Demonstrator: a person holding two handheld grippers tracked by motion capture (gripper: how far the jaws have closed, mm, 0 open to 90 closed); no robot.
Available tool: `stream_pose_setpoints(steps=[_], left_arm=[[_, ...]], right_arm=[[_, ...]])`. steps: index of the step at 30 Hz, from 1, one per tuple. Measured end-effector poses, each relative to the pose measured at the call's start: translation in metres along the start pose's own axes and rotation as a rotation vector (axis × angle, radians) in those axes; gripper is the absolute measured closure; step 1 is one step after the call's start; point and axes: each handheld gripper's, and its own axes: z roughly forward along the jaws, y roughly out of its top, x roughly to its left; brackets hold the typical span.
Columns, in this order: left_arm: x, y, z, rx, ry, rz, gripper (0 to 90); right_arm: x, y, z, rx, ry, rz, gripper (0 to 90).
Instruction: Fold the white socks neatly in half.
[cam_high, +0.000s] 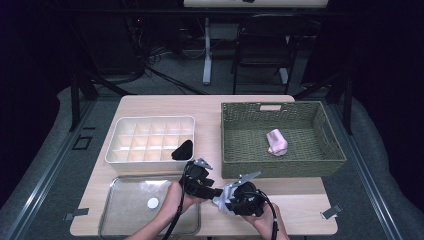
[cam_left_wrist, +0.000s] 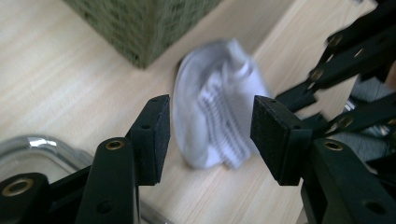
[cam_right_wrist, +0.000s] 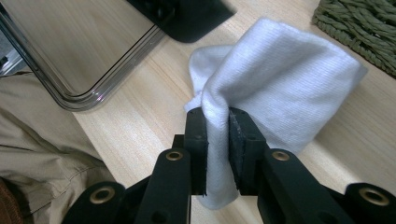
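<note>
Pale wood table carries a woven basket, a divided white organiser and a clear tray. Near the front edge, the right gripper pinches a white sock tight between its pads, the cloth held just above the wood. The left gripper stands half open, its pads on either side of the sock without touching it.

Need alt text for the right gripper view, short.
The right gripper is shut on a white sock, which hangs folded above the wooden table. A clear tray sits upper left, a green woven basket upper right.
</note>
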Motion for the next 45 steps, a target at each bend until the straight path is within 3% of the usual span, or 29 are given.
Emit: stream_pose_setpoints(steps=[5, 9, 10, 12, 19, 21, 23, 28, 30, 34, 45], left_arm=[[-0.007, 0.004, 0.004, -0.023, -0.005, 0.001, 44.0], [-0.005, 0.003, 0.019, 0.009, 0.017, -0.016, 42.9], [-0.003, 0.001, 0.024, 0.011, 0.017, -0.036, 42.2], [0.0, 0.0, 0.027, 0.029, 0.017, -0.034, 42.0], [0.004, -0.004, 0.035, 0.041, 0.012, -0.052, 42.2], [0.004, -0.005, 0.035, 0.048, 0.01, -0.047, 42.2], [0.004, -0.005, 0.036, 0.052, 0.012, -0.047, 42.2], [0.005, -0.005, 0.037, 0.061, 0.001, -0.051, 42.0], [0.005, -0.005, 0.038, 0.061, -0.008, -0.058, 41.7], [0.008, -0.006, 0.038, 0.062, -0.026, -0.07, 40.5], [0.015, -0.009, 0.045, 0.074, -0.104, -0.129, 40.0]], right_arm=[[0.004, 0.001, 0.001, 0.0, -0.01, 0.0, 78.4], [0.007, 0.002, 0.002, 0.009, -0.026, 0.01, 78.5], [0.008, 0.003, 0.001, 0.017, -0.029, 0.011, 78.4], [0.009, 0.002, 0.002, 0.004, -0.032, 0.016, 77.6], [0.008, 0.001, -0.009, -0.002, 0.032, 0.014, 63.8], [0.002, -0.003, -0.021, -0.043, 0.043, 0.035, 58.1], [-0.005, -0.006, -0.026, -0.043, 0.023, 0.058, 51.6], [-0.019, -0.011, -0.009, 0.051, 0.044, 0.158, 41.2], [-0.02, -0.012, -0.003, 0.092, 0.031, 0.157, 40.6], [-0.015, -0.011, 0.005, 0.088, -0.001, 0.154, 44.6], [-0.009, -0.011, 0.007, 0.051, -0.02, 0.126, 49.8]])
